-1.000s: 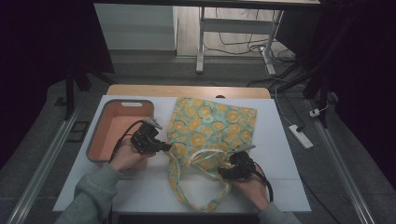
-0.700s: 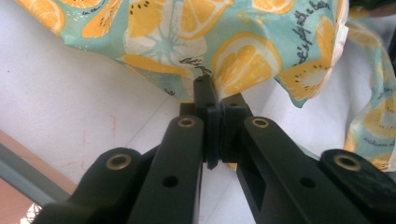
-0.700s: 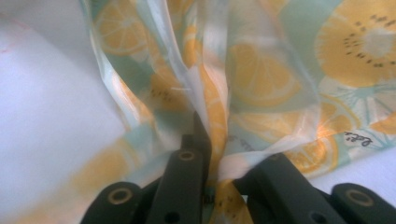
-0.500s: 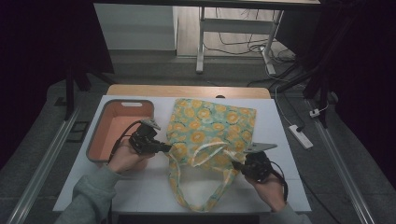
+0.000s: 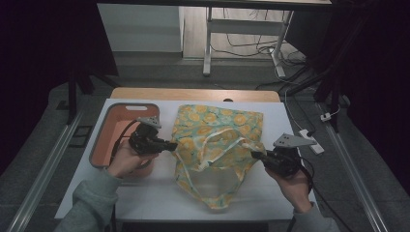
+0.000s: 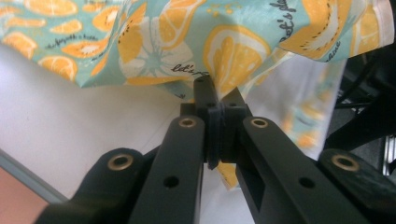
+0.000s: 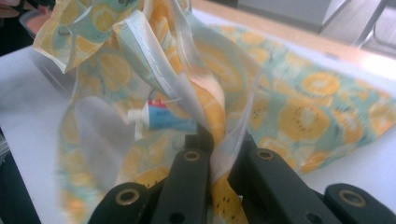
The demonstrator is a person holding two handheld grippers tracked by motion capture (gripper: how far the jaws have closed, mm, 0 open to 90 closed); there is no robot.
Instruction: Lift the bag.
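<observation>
The left gripper [image 5: 170,144] is a matte black plastic tool with a grey three-cornered plate on top of its body and a black cable curling away behind it. The right gripper [image 5: 255,154] is built the same, with its own pale grey plate and trailing black cable. In both gripper views each flat black jaw arm carries brass-coloured round rivets and small plain holes. Behind the tools, both forearms wear grey-green knit sleeves [image 5: 89,200] with ribbed cuffs.

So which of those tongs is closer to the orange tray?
Left. The left tongs hang just past the orange tray's right rim, clamped on the fruit-print bag. The right tongs grip the bag's far side, across from the tray.
</observation>
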